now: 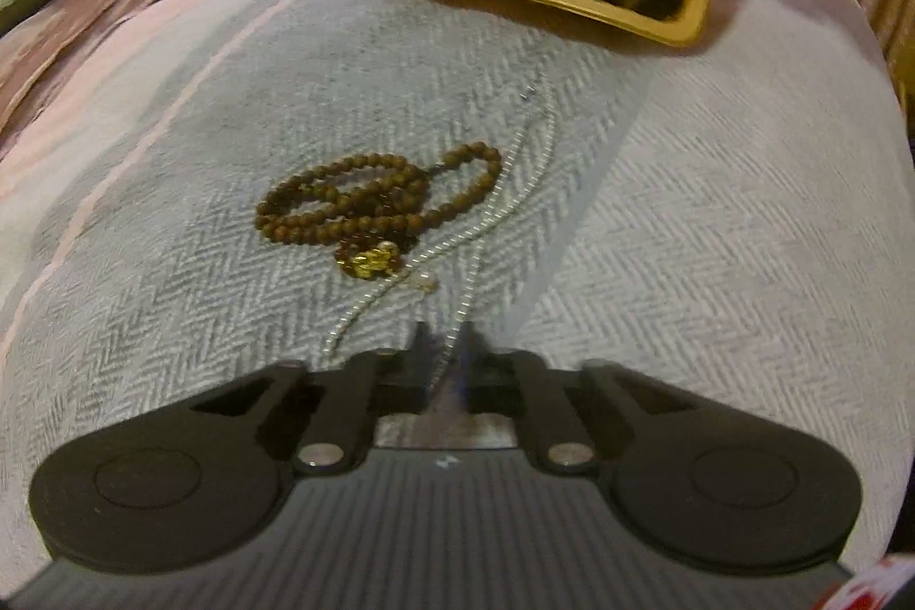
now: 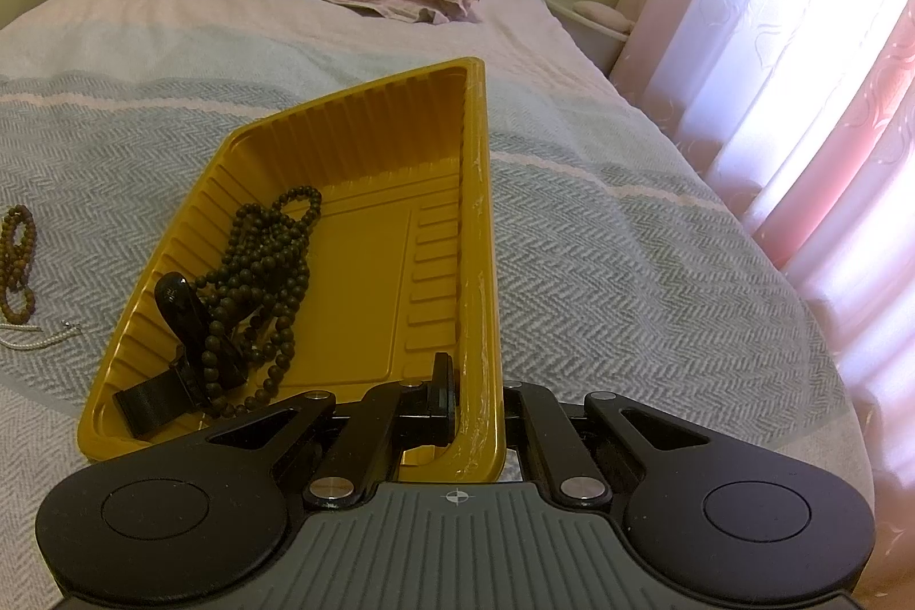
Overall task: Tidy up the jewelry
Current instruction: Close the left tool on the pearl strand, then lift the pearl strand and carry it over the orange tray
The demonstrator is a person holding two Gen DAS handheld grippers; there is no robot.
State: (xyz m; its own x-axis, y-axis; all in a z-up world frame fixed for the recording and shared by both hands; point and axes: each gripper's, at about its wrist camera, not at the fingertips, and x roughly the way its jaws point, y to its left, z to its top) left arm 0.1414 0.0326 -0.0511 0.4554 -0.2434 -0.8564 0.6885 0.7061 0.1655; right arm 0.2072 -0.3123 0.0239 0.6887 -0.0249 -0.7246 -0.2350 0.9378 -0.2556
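Gripping: right gripper (image 2: pixel 477 398) clamps the ribbed yellow plastic tray (image 2: pixel 343 141) rim.
Tray contents: dark bead strand (image 2: pixel 269 278).
Left gripper (image 1: pixel 445 344): apparently pinched on silver chain (image 1: pixel 514 192).
Herringbone bedspread (image 1: pixel 715 221): brown wooden beads (image 1: pixel 366 198).

**Jewelry on the bed, part of it already in the tray**

The yellow tray (image 2: pixel 440 187) is ribbed plastic, tilted up from the bedspread. Inside it, toward the low left side, lies a dark bead necklace (image 2: pixel 269 278) in a loose heap, together with a black clip-like piece (image 2: pixel 180 307) (its exact kind is unclear). On the bedspread, apart from the tray, a brown bead necklace (image 1: pixel 372 204) lies coiled — a small gold charm (image 1: pixel 374 261) rests at its near edge. A thin silver chain (image 1: pixel 514 187) crosses just beside it.
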